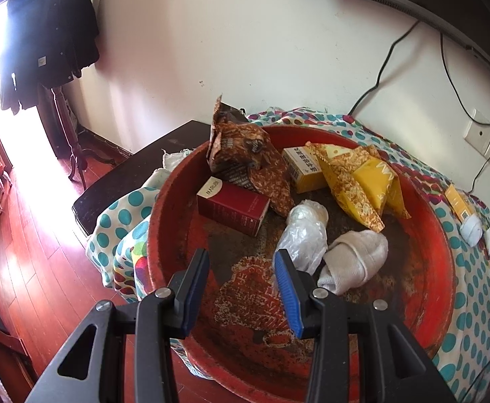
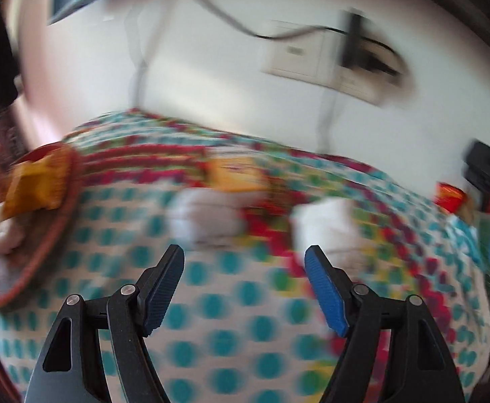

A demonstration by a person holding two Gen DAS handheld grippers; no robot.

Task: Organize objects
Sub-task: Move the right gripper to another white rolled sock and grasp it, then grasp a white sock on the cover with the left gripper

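Note:
A round red tray [image 1: 433, 235] lies on a dotted cloth [image 1: 473, 288]. In it are a brown snack bag [image 1: 245, 154], a dark red box [image 1: 231, 210], a yellow box [image 1: 303, 171], a yellow snack bag [image 1: 362, 181], a clear plastic bundle [image 1: 303, 235] and a rolled white sock [image 1: 355, 262]. My left gripper [image 1: 241, 288] is open and empty above the tray's near side. My right gripper [image 2: 245, 288] is open and empty above the cloth; its view is blurred. Ahead of it lie two white sock rolls [image 2: 208, 218] [image 2: 325, 225] and a yellow box [image 2: 234, 174].
On the cloth right of the tray lie a yellow box [image 1: 456, 201] and white sock rolls [image 1: 471, 230]. A wall socket [image 1: 480, 134] with a plugged adapter and cables is behind. A dark table edge [image 1: 137, 181] and a wooden floor are at the left. The tray's rim shows in the right wrist view [image 2: 43, 252].

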